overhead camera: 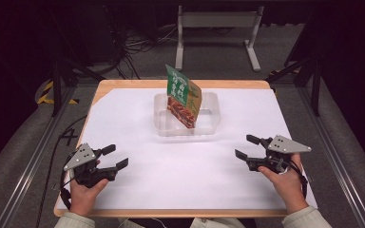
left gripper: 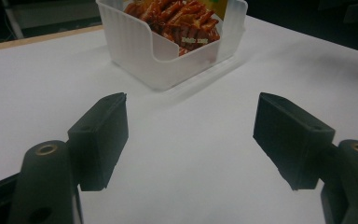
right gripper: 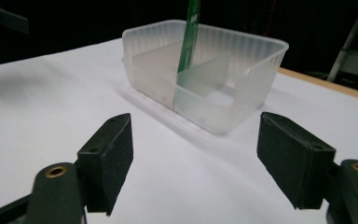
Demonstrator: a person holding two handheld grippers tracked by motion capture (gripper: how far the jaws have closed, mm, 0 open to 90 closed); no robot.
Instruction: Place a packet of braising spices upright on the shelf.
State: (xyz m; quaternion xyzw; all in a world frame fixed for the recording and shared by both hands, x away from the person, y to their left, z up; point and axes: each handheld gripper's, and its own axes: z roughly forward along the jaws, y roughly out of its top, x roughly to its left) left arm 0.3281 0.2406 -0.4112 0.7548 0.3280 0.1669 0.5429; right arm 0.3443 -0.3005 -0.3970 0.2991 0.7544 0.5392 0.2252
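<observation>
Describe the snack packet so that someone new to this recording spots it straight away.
Start at the white table top; toward its far edge sits a translucent plastic tub. The snack packet stands upright inside it, rising well above the rim. It is flat, with a green top and a picture of reddish food below, the one colourful thing on the table.

My left gripper (overhead camera: pixel 116 158) and right gripper (overhead camera: pixel 247 147) have matt black plastic jaws with brass-coloured inserts, under dull grey metal-looking plates. The container (overhead camera: pixel 209 124) is frosted, translucent plastic with ribbed walls. The snack packet (overhead camera: pixel 183 95) looks like glossy printed film. A smooth, matt white sheet (overhead camera: pixel 171 175) covers the pale wooden table (overhead camera: pixel 180 84).
</observation>
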